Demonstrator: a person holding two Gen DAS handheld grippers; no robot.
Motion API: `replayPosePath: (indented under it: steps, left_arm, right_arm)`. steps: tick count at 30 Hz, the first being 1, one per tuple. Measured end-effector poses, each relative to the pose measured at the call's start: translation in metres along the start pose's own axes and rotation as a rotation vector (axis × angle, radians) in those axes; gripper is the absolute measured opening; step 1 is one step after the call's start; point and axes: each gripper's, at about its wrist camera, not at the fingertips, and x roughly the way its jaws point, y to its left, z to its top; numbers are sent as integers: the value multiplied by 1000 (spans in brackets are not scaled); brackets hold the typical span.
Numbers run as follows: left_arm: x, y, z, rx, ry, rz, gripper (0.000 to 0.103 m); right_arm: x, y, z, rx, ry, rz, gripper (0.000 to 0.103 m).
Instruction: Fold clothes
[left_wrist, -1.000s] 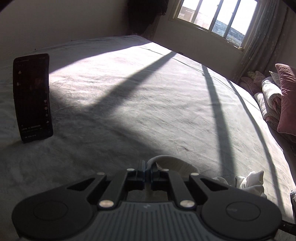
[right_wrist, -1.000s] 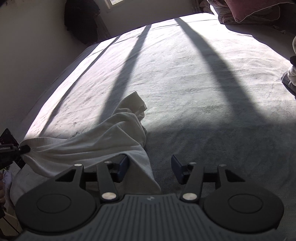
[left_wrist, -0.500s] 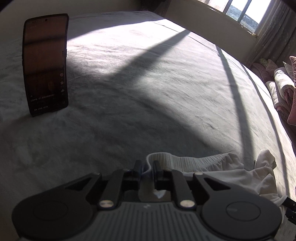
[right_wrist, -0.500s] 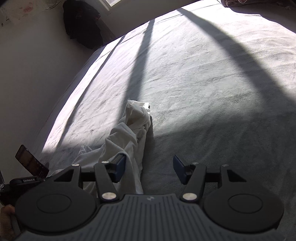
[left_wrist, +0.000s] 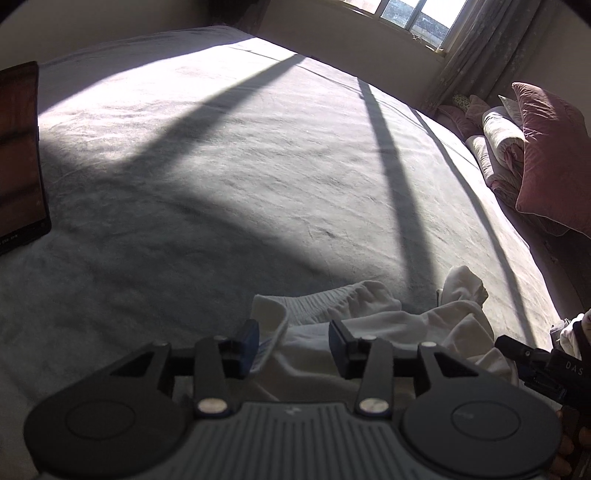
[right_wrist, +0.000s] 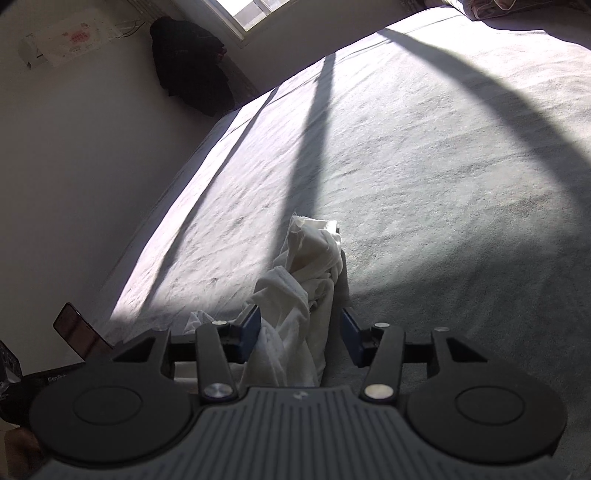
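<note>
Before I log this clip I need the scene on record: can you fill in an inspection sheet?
Surface: grey bed, sunlit with shadow bands.
Job's things: white garment, crumpled at the near edge.
Clutter: phone propped upright; pillows at the far right.
Grippers: left gripper open over the waistband; right gripper open, garment between its jaws.
Cables: nothing seen.
Surroundings: window, curtain, dark clothes hanging by the wall.

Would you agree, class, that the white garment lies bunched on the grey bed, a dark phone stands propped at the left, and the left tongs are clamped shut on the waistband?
Not quite. In the left wrist view the left tongs are open, jaws apart around the white garment, not clamped on it. The grey bed and the propped phone are as stated.
</note>
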Motion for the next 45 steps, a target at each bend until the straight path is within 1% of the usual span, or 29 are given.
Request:
replayPosePath:
  steps: [2,4,8,16,19,23,27,33,36,39,43,45]
  left_arm:
    - [3,-6,-1,9,12,-15,44]
    - [6,-10,-2,18,17,-16,44]
    - [4,-13,-2,14,14,-23,44]
    - [-2,-11,-4,5,4,-41,44]
    - [-3,-10,-6,11,6,-37,44]
    - [-4,-7,-8,6,7,-33,44]
    - [-3,-4,-8,-4,9,-28,44]
    - [2,-4,-4,-14,6,-29,45]
    - [7,-7,-1,-7,4,-38,46]
    - [14,-13,1,6,7,-46,49]
    - [22,-19,5,-5,17,-62,53]
    - [25,-22,7,-15,18,-71,53]
  right_arm:
    - [2,4,-4,-33,13,18,21]
    - [3,11,-7,-66,22,46,11]
    - [-9,23,-10,-111,11,108,10]
    - [-41,39,-18,-162,22,248,9]
    - [-52,46,-26,-203,48,304,9]
    - [-64,57,-45,-288,117,380,9]
    - [-66,64,-67,-366,202,396,9]
    - [-58,61,-95,-423,326,387,9]
    - [-52,60,-103,-436,376,376,9]
    - [-44,59,-108,-450,426,343,9]
    - [-41,60,-101,-438,451,349,15]
    - [-44,62,-94,-439,429,358,16]
